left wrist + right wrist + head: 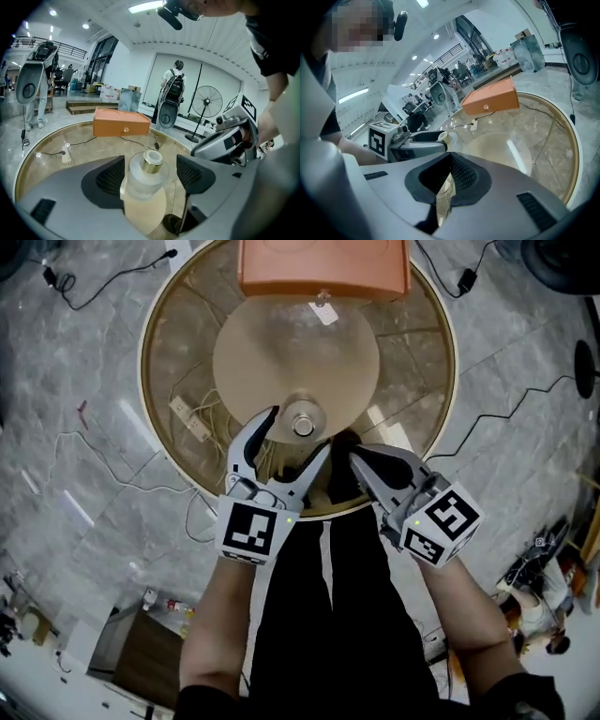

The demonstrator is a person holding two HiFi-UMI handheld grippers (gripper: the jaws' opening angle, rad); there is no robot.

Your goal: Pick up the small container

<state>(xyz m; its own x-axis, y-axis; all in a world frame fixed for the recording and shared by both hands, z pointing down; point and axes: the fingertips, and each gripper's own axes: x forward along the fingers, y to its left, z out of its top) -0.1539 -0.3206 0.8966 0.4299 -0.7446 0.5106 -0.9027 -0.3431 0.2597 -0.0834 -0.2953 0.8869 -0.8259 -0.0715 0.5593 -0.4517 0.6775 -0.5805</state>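
Glass ringed in gold forms the round table, the biggest thing here, with a beige pedestal showing through its top. An orange box sits at the far edge, well apart from the action and out of the way. Both grippers are held over the near edge, angled downward. The left gripper is spread wide, one jaw on either side of the small container, a frosted bottle standing upright on the glass near the rim. The pads look clear of its walls, so it seems bracketed rather than gripped. That wide stance probably gives room to slide around the rounded body before squeezing. The right gripper hangs just beside it, jaws pressed together on nothing, likely kept closed and aside so it does not knock the bottle. Smallest of all is the gold collar at the bottle's neck, a poor place to clamp.
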